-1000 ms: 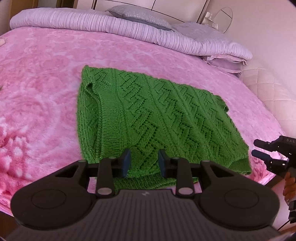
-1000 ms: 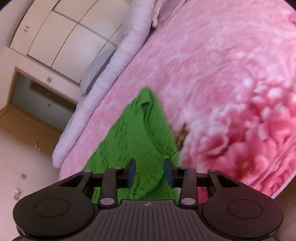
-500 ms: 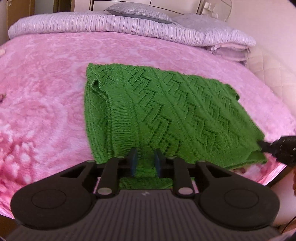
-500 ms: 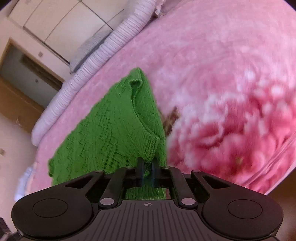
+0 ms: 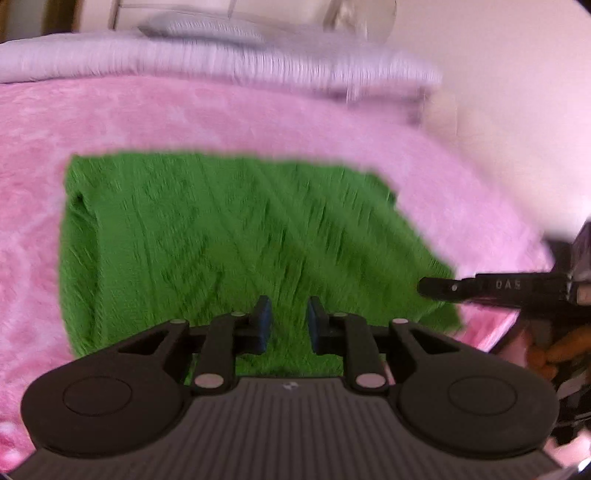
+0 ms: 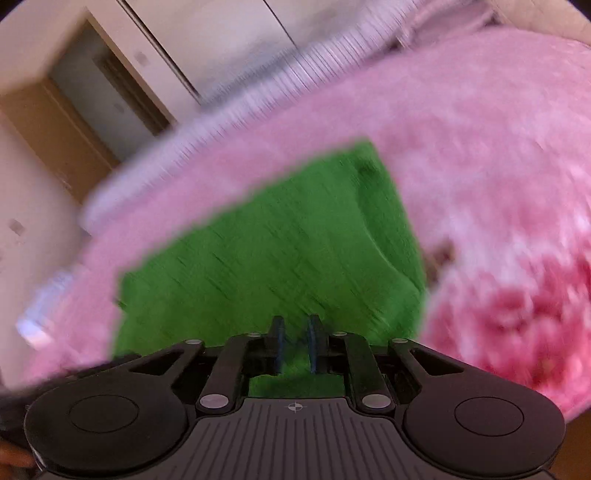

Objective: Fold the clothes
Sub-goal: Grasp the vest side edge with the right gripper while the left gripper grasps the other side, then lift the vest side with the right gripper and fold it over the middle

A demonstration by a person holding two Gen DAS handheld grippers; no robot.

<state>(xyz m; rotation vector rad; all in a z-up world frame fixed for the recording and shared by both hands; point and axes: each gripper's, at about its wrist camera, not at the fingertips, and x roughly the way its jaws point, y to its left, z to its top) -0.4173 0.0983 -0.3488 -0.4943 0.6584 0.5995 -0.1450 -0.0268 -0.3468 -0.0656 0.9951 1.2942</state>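
Observation:
A green knitted sweater (image 5: 229, 236) lies flat on the pink bed blanket (image 5: 184, 110), one side folded in along its left edge. My left gripper (image 5: 285, 325) sits at the sweater's near hem with green knit between its blue pads, which press on it. My right gripper (image 6: 294, 343) holds the near hem of the sweater (image 6: 280, 251) in a narrow gap, and its jaws are opening slightly with the knit still between them. In the left wrist view the right gripper (image 5: 424, 287) shows side-on at the sweater's near right corner. Both views are motion-blurred.
A rolled lilac duvet (image 5: 184, 59) and a grey pillow (image 5: 199, 27) lie along the far side of the bed. White wardrobe doors (image 6: 221, 37) and a doorway (image 6: 92, 81) stand beyond. The bed's edge drops off at the right, where a hand (image 5: 554, 350) shows.
Both grippers have closed from open onto the sweater's near hem. The right wrist has rolled, so the bed looks more level. Both views have shifted forward and are now blurred.

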